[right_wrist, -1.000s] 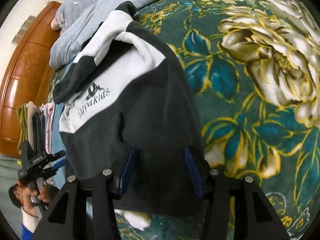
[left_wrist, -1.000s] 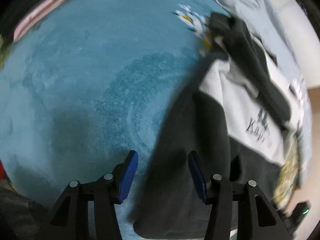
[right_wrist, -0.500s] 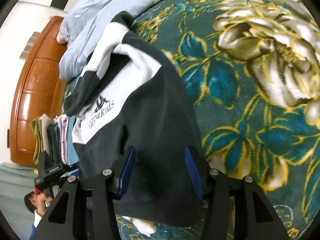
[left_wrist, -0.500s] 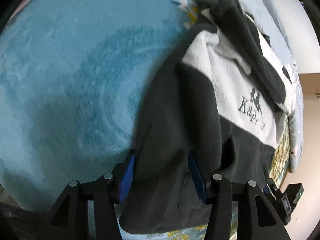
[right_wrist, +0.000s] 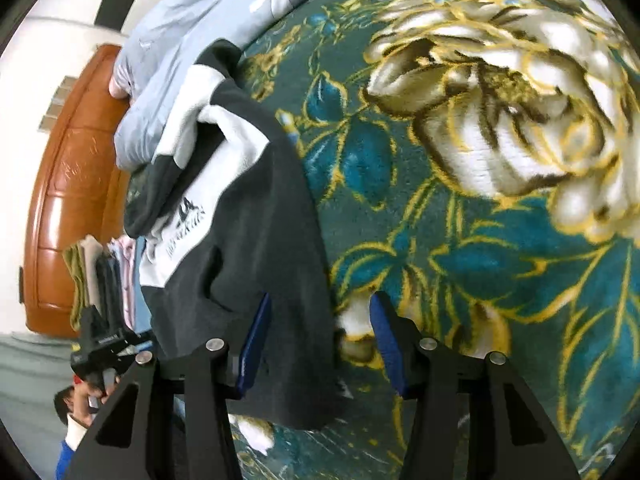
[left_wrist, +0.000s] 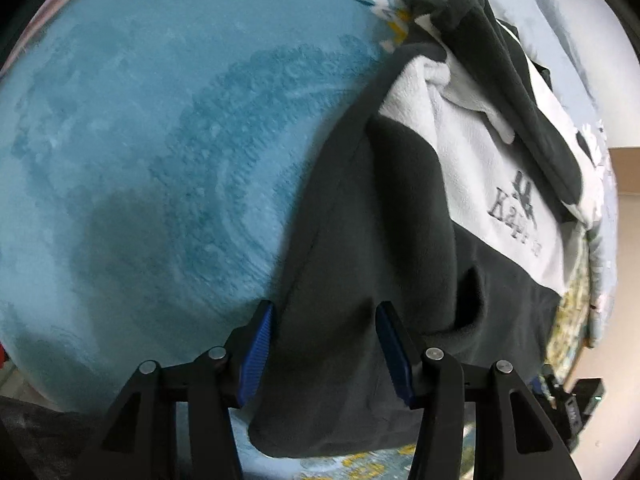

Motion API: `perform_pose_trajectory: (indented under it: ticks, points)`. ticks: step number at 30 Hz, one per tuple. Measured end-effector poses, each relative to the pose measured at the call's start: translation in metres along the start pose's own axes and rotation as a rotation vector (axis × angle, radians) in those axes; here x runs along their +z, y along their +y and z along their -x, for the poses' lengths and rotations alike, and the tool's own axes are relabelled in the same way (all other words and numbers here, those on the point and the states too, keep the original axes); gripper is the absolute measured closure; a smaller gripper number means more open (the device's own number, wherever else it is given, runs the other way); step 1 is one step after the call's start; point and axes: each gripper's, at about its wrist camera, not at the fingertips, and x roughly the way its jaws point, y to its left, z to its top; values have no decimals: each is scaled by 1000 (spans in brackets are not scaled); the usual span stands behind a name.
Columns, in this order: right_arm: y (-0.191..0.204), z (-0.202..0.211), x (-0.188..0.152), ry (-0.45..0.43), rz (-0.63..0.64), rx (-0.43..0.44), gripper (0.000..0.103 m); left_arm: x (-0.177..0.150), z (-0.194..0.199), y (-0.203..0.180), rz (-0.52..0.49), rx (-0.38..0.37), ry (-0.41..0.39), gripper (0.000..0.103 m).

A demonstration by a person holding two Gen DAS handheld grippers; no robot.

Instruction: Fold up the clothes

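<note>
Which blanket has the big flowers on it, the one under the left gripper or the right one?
The dark green blanket under the right gripper: it has big cream-and-gold flowers. The blue blanket under the left gripper is mostly plain.

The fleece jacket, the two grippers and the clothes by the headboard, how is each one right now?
Fleece jacket: lying partly folded on the blanket, sleeve across the chest.
Left gripper: open, dark hem between its pads.
Right gripper: open, over the jacket's edge.
Folded clothes: stacked by the headboard.
</note>
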Motion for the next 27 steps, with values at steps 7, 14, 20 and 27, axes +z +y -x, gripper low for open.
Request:
perform_pose_trajectory:
  ticks: [7,14,20,27]
  points:
    - [6,-19,-28,75,-13,106,58,-18,-11,-6,-28,-10,104,48]
    - [2,-25,-16,15,-116,133,72,-32,0,-3,-22,31,73,68]
    - [21,-29,-15,60,-76,81,95,-47,12,-7,-48,-21,54,93]
    - [44,44,-8,22,12,104,96,-105,107,-8,-217,-145,-117,96]
